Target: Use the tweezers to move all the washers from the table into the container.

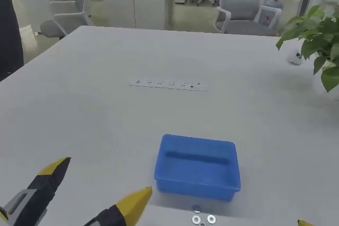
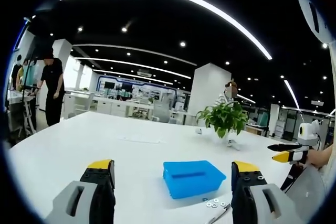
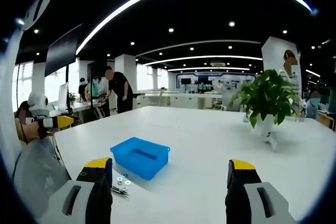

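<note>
Left tool (image 2: 172, 166), right tool (image 3: 169, 163) both wide, washers (image 1: 204, 219) just beside blue container (image 1: 196, 183), broad table (image 1: 106, 120) beyond

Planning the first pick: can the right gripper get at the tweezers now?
Probably yes: the right gripper is open and empty, and the tweezers lie in the open on the table beside the washers, with nothing across the way.
</note>
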Available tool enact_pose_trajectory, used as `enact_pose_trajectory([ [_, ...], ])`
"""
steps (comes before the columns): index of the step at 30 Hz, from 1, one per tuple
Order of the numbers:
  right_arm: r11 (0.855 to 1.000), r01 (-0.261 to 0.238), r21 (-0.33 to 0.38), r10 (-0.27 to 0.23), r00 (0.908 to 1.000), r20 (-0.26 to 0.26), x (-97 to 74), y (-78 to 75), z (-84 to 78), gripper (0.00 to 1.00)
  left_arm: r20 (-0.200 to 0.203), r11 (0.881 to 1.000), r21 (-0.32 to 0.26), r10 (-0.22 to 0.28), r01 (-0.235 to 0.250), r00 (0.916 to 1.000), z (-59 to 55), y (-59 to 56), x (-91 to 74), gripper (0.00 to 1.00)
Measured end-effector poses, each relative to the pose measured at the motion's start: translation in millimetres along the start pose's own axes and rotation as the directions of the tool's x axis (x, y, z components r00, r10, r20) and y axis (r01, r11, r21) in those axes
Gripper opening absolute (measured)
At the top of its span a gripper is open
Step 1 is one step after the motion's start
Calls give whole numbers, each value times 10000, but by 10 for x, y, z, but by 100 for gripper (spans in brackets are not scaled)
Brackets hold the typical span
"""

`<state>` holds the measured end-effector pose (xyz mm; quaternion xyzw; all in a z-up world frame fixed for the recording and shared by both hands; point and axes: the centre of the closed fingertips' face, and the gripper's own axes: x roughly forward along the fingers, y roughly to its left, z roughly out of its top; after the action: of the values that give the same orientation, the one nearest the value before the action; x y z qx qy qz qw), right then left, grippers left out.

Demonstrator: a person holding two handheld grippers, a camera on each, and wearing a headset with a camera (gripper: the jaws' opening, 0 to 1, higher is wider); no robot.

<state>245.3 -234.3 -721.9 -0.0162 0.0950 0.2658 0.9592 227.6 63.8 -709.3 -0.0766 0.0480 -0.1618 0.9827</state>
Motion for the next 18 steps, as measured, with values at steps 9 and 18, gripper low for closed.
enact_pose_trajectory([
  [9, 9942, -777, -748, 643, 9839, -1669, 122, 93, -104, 87, -2731, 9857, 27, -1615, 1687, 9483, -364, -229, -7, 77],
  [18, 8723, -4427, -2076, 2931, 8133, -5027, 397, 715, -662, 24, -5844, 8848, -514, -4027, 4632, 7045, -927, -589, 7, 34],
])
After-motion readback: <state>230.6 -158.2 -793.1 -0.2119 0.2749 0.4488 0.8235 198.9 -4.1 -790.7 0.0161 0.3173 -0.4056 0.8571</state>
